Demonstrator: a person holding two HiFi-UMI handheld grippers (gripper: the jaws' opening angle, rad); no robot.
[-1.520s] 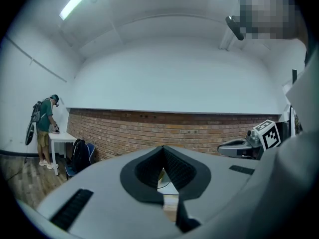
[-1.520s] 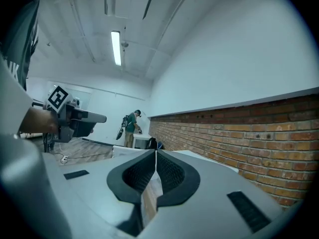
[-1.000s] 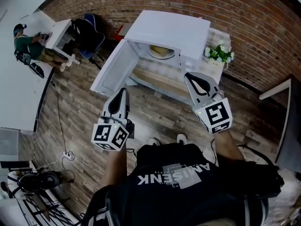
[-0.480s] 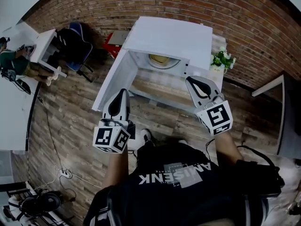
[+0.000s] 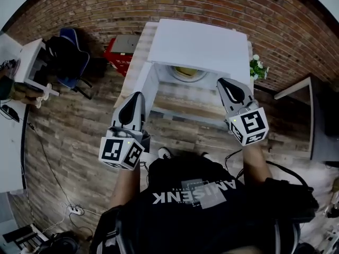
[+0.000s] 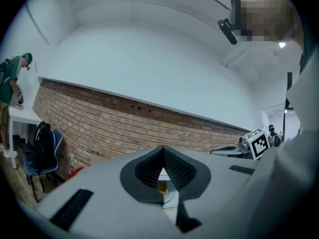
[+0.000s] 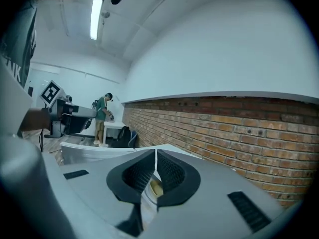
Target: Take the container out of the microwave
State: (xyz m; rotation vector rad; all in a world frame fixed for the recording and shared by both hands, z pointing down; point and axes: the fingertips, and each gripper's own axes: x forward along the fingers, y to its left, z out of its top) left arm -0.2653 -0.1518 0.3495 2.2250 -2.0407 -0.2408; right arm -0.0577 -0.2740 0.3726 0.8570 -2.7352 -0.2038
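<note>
The left gripper [image 5: 136,96] is clenched shut with nothing in it, just left of the middle in the head view. The right gripper [image 5: 223,81] is clenched shut and empty too, right of the middle. Both point up the frame at the microwave [image 5: 198,44].

A red brick wall [image 5: 106,9] runs across the top. The wood floor [image 5: 79,126] fills the left side. The big white microwave sits on a table [image 5: 134,57] in the upper middle. Its door [image 5: 146,88] hangs open on its left side. A blue chair [image 5: 71,38] with a dark bag stands in the upper left. Small white flowers [image 5: 258,67] sit just right of the microwave.

The yellowish container [image 5: 186,73] is inside the microwave. It is a bit higher in the frame than both gripper tips and touches neither.
</note>
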